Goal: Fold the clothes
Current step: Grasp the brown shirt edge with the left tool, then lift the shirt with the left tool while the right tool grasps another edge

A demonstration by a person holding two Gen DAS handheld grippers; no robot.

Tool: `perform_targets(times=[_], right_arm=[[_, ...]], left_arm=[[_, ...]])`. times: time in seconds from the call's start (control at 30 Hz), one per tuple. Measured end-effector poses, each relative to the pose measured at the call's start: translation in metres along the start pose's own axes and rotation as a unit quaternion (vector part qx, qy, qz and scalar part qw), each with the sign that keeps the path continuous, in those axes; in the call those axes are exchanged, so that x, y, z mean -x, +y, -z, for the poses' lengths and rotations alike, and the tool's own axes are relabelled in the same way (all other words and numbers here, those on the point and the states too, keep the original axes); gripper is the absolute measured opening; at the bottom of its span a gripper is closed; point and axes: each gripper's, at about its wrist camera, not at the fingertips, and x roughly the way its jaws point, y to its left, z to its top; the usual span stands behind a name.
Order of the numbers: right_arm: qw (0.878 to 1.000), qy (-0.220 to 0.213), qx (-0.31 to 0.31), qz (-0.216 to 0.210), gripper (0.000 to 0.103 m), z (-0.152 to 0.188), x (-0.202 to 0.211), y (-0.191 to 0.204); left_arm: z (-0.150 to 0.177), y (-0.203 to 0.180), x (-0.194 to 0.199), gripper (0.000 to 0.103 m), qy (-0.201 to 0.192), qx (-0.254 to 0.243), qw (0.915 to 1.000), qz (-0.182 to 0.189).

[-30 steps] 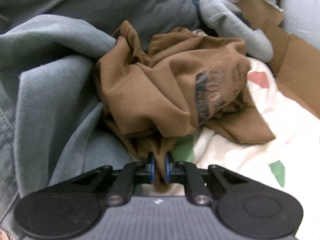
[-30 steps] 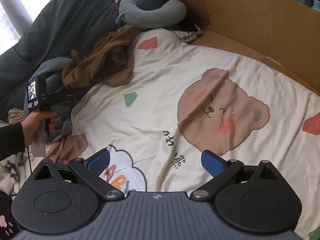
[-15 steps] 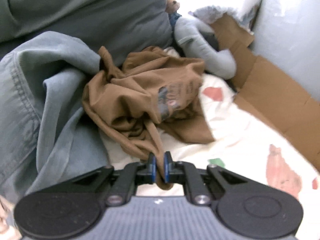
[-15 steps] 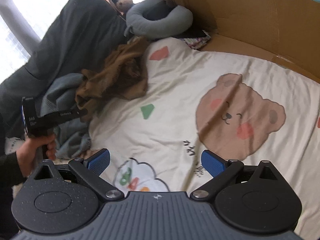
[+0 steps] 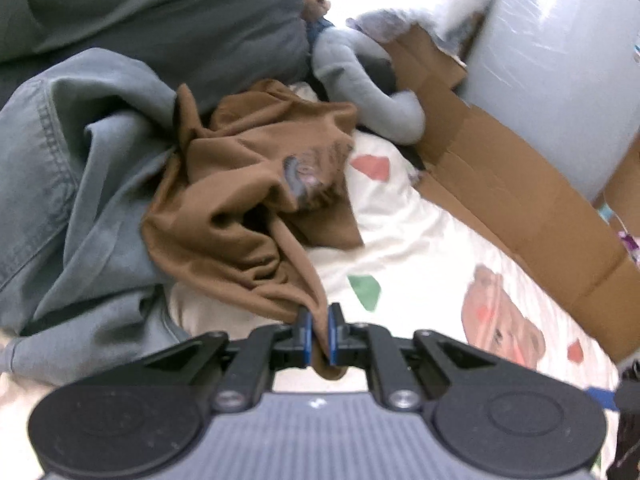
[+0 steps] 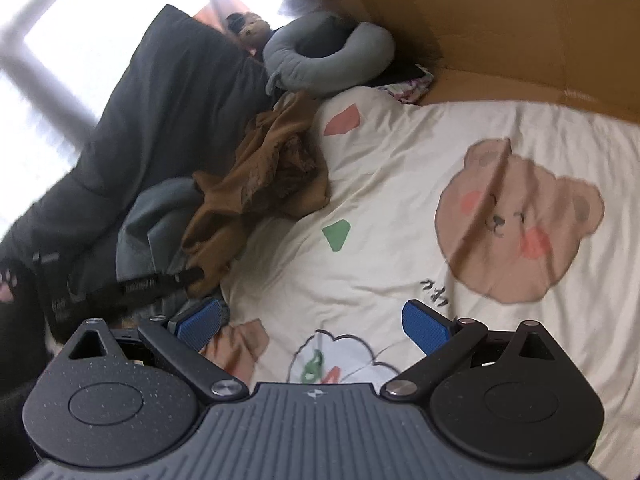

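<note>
**A:** Start with the left wrist view. Why is the left gripper (image 5: 319, 334) set like that?

**B:** Its jaws are clamped on a pinch of the brown shirt (image 5: 248, 200), near an edge or corner. I read that as a way to draw the shirt off the heap and onto the sheet (image 5: 408, 216), where there is room to spread it.

**A:** And the shirt itself?

**B:** Crumpled, with deep folds and a dark print (image 5: 304, 172) half buried in them. One band of cloth runs taut from the bundle to the jaws. The bulk lies against the grey clothes (image 5: 80, 184), just below the grey pillow (image 5: 360, 84). Cardboard (image 5: 520, 200) lines the far side of the bed.

**A:** Now the right wrist view.

**B:** The right gripper (image 6: 316, 322) has its jaws wide apart with nothing between them, and it hangs over the bare sheet (image 6: 400, 184) near the bear print (image 6: 516, 220). My guess is that it waits to take a second corner once the shirt comes clear.

**A:** Where is the shirt from here?

**B:** The shirt (image 6: 264, 184) sits at the sheet's left edge, bunched between the dark bedding (image 6: 160, 120) and the sheet, its lower end trailing to the left gripper (image 6: 192, 274). Folding proper has not begun, I would say.
</note>
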Motion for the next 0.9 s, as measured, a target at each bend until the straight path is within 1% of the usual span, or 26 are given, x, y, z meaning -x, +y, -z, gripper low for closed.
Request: perform_targets(times=[0.13,0.27,0.37,0.57,0.63,0.73,0.83,0.9], right_arm=[[1.000,-0.001,-0.012,-0.003,0.099,0.006,0.000,-0.005],[1.000,0.010,-0.023,-0.012,0.099,0.016,-0.005,-0.012],[0.999,0.016,-0.035,-0.021,0.099,0.022,-0.007,-0.016],[0.998,0.015,-0.056,-0.035,0.099,0.025,-0.005,-0.024],[0.997,0.017,-0.065,-0.042,0.099,0.026,-0.005,-0.027],[0.997,0.021,-0.062,-0.048,0.099,0.026,-0.006,-0.030],[0.995,0.026,-0.076,-0.056,0.099,0.028,-0.008,-0.035],[0.995,0.030,-0.077,-0.056,0.098,0.030,-0.011,-0.037]], left_arm=[[0.012,-0.008,0.011,0.008,0.008,0.004,0.9999,0.015],[0.025,-0.021,0.014,0.008,0.012,0.002,0.9993,0.034],[0.037,-0.032,0.014,0.008,0.021,0.008,0.9979,0.060],[0.050,-0.059,0.009,0.008,0.032,-0.006,0.9945,0.099],[0.053,-0.064,0.008,0.008,0.033,-0.011,0.9936,0.107],[0.057,-0.068,0.008,0.008,0.038,-0.009,0.9922,0.118],[0.061,-0.070,0.006,0.008,0.041,-0.008,0.9911,0.126],[0.066,-0.072,0.007,0.008,0.046,-0.008,0.9901,0.132]])
